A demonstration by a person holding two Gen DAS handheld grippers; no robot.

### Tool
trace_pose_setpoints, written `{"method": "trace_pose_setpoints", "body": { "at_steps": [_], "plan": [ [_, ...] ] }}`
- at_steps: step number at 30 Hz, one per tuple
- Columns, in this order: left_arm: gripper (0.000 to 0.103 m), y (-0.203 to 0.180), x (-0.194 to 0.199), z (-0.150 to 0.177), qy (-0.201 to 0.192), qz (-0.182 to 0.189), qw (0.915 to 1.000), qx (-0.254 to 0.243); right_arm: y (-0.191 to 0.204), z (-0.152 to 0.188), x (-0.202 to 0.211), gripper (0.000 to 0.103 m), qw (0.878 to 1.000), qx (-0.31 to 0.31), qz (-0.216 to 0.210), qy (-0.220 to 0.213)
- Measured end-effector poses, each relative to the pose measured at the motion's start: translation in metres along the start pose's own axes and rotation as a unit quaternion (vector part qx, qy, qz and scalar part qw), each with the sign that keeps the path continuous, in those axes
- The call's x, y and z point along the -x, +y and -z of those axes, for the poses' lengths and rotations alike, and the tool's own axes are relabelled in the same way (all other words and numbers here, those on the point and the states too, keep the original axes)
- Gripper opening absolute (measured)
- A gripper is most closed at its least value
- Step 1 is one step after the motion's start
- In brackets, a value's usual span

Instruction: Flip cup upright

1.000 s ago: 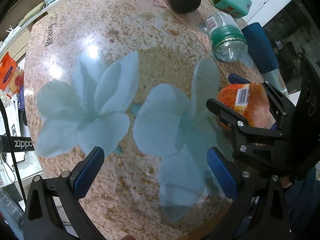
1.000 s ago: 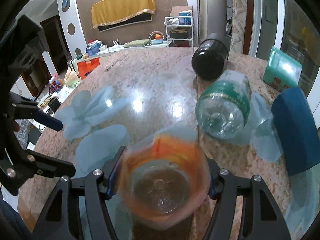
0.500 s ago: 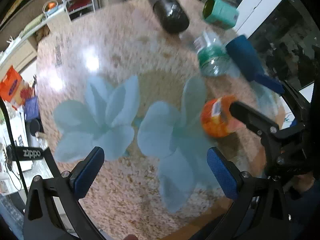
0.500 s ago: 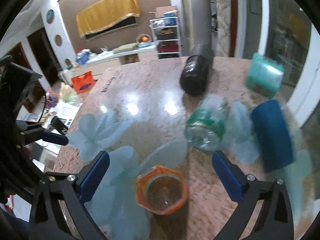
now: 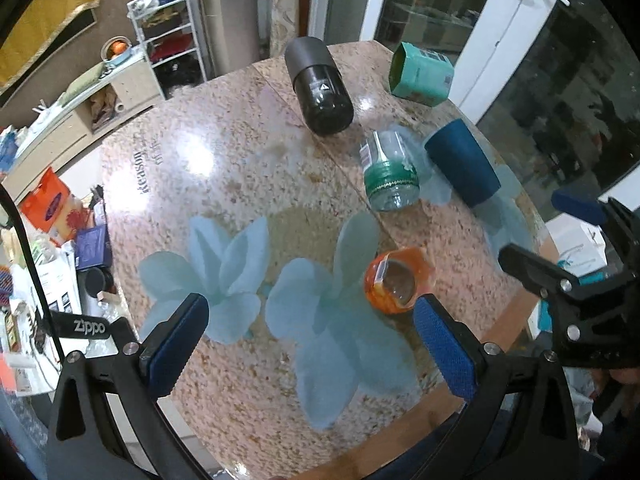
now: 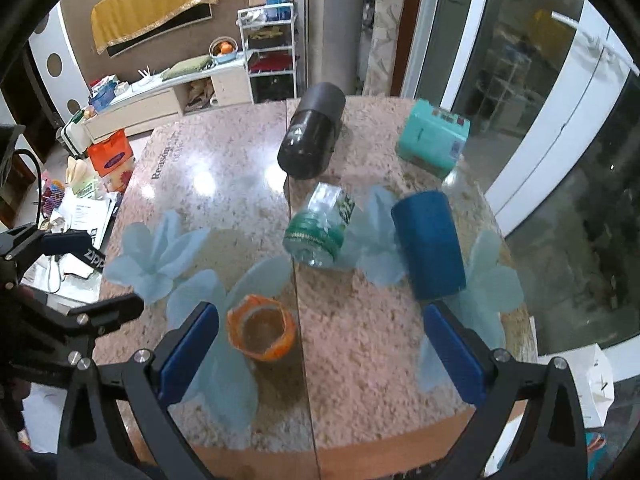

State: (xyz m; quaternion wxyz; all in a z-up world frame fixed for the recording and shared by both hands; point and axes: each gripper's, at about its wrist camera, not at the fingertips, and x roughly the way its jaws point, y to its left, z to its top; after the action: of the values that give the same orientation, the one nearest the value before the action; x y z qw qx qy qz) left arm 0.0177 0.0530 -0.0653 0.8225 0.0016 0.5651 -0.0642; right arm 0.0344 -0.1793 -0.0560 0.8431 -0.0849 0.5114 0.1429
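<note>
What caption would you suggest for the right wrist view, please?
Orange cup stands upright on the table; open right gripper above it, four cups still lying down.

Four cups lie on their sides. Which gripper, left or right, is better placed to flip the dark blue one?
Probably the right gripper: open and empty, with the dark blue cup lying just beyond its right finger. The left gripper is farther away.

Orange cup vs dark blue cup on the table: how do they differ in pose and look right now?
Pose: the orange cup stands upright, mouth up; the dark blue cup lies on its side.
Look: the orange cup is translucent, so you can see down into it; the dark blue cup is opaque.
Size: the orange cup looks shorter, the dark blue cup longer.
Shared: both rest on the table, and neither is gripped.
</note>
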Motion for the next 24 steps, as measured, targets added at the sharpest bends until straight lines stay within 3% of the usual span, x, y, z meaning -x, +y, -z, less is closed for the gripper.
{"method": "trace_pose_setpoints", "body": {
  "at_steps": [6, 13, 24],
  "plan": [
    [0.103, -0.015, 0.009, -0.003, 0.002, -0.023, 0.9993, 0.031, -0.012, 0.0, 0.003, 0.103, 0.999, 0.006, -0.018, 0.032],
    [0.103, -0.035, 0.017, -0.003, -0.003, -0.05, 0.9972, 0.055, -0.029, 0.006, 0.006, 0.103, 0.998, 0.012, -0.056, 0.033],
    [0.103, -0.057, 0.028, -0.003, -0.018, -0.068, 0.995, 0.071, -0.047, 0.005, 0.015, 0.103, 0.996, 0.026, -0.078, 0.022]
  ]
}}
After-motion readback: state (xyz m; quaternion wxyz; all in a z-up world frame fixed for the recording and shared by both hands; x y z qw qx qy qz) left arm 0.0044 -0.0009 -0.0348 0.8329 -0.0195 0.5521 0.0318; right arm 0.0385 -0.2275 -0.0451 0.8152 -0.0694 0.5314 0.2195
